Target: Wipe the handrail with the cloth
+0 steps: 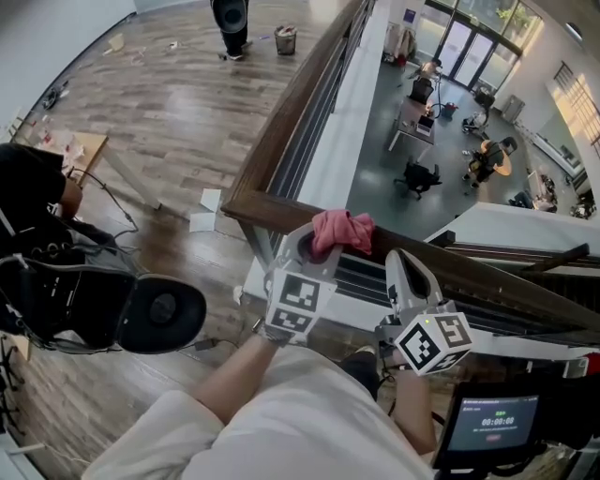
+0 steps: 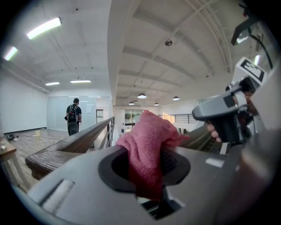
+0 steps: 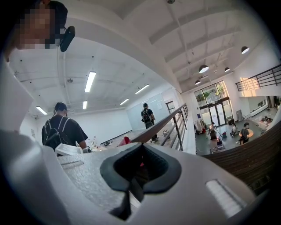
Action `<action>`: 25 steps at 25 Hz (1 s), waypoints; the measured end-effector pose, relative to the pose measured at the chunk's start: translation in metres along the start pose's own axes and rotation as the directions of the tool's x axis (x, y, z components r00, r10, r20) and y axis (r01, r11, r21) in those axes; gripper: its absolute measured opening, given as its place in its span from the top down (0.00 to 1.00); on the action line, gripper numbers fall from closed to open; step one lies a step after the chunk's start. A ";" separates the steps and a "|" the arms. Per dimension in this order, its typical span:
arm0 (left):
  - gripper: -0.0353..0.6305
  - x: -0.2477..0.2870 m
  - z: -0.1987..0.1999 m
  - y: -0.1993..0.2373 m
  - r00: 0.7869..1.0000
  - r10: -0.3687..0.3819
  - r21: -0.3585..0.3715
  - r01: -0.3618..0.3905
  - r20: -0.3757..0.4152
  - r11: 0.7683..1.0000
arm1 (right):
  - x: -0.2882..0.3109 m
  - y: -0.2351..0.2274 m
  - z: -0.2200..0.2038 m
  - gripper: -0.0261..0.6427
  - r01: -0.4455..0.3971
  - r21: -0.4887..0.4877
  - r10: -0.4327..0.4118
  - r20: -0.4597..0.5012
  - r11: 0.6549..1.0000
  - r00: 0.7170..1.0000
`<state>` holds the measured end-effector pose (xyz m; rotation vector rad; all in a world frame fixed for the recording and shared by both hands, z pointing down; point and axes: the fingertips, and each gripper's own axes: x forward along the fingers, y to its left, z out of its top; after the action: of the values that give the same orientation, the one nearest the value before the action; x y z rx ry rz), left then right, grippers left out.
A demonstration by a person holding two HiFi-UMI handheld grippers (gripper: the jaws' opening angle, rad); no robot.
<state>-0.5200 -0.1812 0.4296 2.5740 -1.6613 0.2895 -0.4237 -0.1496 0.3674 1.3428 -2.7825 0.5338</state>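
Closest to me, my left gripper (image 1: pixel 312 251) has its jaws clamped on the cloth (image 1: pixel 342 230), a pink, fuzzy, crumpled wad over the corner of the dark wooden handrail (image 1: pixel 267 208). My right gripper (image 1: pixel 398 261) hangs just beside it, jaws together on nothing. Digits on a screen (image 1: pixel 495 419) at lower right are too small to read. A person (image 1: pixel 231 23) stands far off on the floor (image 1: pixel 178 112).

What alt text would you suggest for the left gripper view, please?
A pink cloth is clamped between the jaws of the left gripper, filling the centre of the view. A wooden handrail runs away at the left towards a distant person with a backpack, and the right gripper shows at the right.
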 end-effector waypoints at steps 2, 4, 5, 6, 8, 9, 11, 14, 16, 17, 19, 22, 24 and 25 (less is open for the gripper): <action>0.79 -0.004 0.002 0.007 1.000 0.016 -0.013 -0.016 0.000 1.000 | -0.001 0.000 0.001 0.96 0.001 0.005 -0.001 -0.005 1.000 1.000; 0.79 -0.010 0.002 0.016 0.999 0.037 -0.024 -0.037 0.002 0.999 | -0.002 0.002 0.000 0.96 -0.005 0.009 0.005 -0.007 1.000 1.000; 0.79 -0.013 0.001 0.021 0.999 0.046 -0.029 -0.046 0.004 0.999 | -0.001 0.004 -0.002 0.96 -0.010 0.010 0.010 -0.007 1.000 1.000; 0.79 -0.016 -0.001 0.025 0.999 0.054 -0.032 -0.054 0.005 0.998 | 0.000 0.006 -0.005 0.96 -0.013 0.010 0.013 -0.009 1.000 1.000; 0.79 -0.023 -0.006 0.032 0.997 0.072 -0.039 -0.072 0.009 0.997 | -0.001 0.009 -0.009 0.96 -0.012 0.006 0.013 -0.012 1.000 1.000; 0.79 -0.027 -0.008 0.035 0.997 0.082 -0.043 -0.081 0.011 0.996 | -0.002 0.010 -0.010 0.96 -0.012 0.005 0.012 -0.011 1.000 1.000; 0.79 -0.032 -0.009 0.042 0.994 0.105 -0.050 -0.104 0.011 0.993 | -0.004 0.008 -0.009 0.96 -0.012 0.005 0.012 -0.008 1.000 1.000; 0.79 -0.038 -0.010 0.057 0.989 0.148 -0.065 -0.148 0.007 0.987 | -0.006 0.003 -0.007 0.96 -0.009 0.012 0.009 -0.004 1.000 1.000; 0.79 -0.040 -0.011 0.065 0.985 0.173 -0.075 -0.172 0.005 0.982 | -0.008 -0.002 -0.007 0.96 0.001 0.020 -0.002 0.002 1.000 1.000; 0.79 -0.041 -0.012 0.069 0.983 0.183 -0.078 -0.182 0.003 0.980 | -0.009 -0.005 -0.008 0.96 0.009 0.018 -0.009 0.004 1.000 1.000; 0.79 -0.043 -0.015 0.076 0.980 0.200 -0.082 -0.200 0.001 0.976 | -0.010 -0.011 -0.011 0.96 0.023 -0.004 -0.023 0.004 1.000 1.000; 0.79 -0.045 -0.018 0.083 0.977 0.214 -0.101 -0.213 -0.005 0.972 | -0.010 -0.017 -0.014 0.96 0.035 -0.063 -0.035 -0.004 0.997 0.999; 0.79 -0.045 -0.021 0.087 0.975 0.223 -0.113 -0.223 -0.010 0.968 | -0.011 -0.023 -0.016 0.96 0.045 -0.095 -0.046 -0.011 0.994 0.999; 0.79 -0.046 -0.021 0.089 0.973 0.231 -0.117 -0.231 -0.014 0.966 | -0.012 -0.027 -0.017 0.96 0.052 -0.104 -0.054 -0.013 0.993 0.998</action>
<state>-0.6219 -0.1742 0.4375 2.2993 -1.9190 0.1961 -0.3978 -0.1515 0.3894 1.3806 -2.7116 0.3909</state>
